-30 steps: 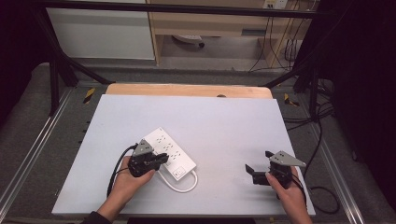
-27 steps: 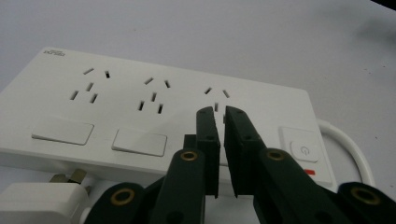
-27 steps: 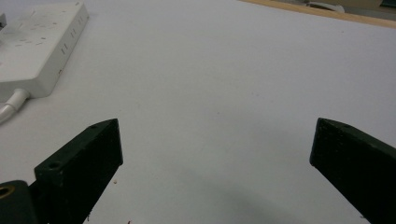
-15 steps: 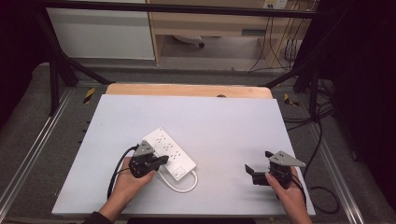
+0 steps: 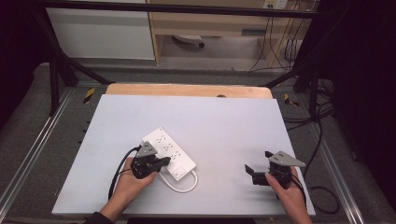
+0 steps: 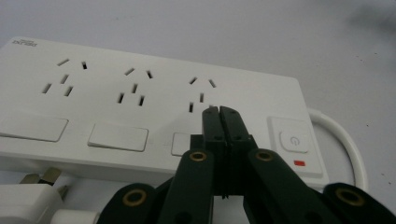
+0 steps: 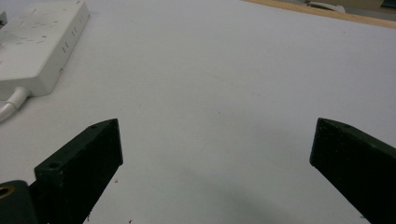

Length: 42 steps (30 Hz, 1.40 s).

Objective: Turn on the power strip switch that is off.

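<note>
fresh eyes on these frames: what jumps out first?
The white power strip on the pale table, near the person's left side, with its looped cord. The left gripper hovers over it with jaws closed together, tips above the socket nearest the power button. The right gripper sits wide open over bare table.

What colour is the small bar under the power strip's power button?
Red; the bar shows best in the left gripper view.
</note>
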Available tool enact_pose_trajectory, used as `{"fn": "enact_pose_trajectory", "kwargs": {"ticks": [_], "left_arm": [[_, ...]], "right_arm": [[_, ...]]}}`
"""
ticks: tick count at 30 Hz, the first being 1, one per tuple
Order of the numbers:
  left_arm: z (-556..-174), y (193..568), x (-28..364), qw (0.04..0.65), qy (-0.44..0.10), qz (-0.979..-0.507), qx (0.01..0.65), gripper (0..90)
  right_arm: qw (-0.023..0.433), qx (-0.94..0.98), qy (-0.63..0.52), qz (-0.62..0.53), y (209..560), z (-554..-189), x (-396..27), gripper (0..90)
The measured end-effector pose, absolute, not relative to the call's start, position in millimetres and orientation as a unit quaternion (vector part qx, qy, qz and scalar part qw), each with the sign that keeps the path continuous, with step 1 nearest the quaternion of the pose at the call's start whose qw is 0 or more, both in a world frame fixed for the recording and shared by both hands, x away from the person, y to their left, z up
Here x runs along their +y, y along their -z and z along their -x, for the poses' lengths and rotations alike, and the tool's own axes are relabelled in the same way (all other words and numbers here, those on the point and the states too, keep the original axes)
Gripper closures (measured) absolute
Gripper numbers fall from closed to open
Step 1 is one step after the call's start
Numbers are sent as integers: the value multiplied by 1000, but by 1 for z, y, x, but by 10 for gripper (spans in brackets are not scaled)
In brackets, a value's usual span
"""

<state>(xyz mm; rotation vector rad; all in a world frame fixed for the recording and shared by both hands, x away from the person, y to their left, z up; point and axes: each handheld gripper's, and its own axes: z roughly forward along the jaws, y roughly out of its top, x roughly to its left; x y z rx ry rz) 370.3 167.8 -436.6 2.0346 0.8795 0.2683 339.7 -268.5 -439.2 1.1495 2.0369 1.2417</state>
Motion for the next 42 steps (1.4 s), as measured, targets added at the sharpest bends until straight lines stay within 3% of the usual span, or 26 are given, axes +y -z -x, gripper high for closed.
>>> {"fn": "enact_pose_trajectory", "kwargs": {"ticks": [42], "left_arm": [[-369,440,165,435,-111,-824,346,900]], "right_arm": [[245,750,-452,-417,440,-340,-267,29]]}}
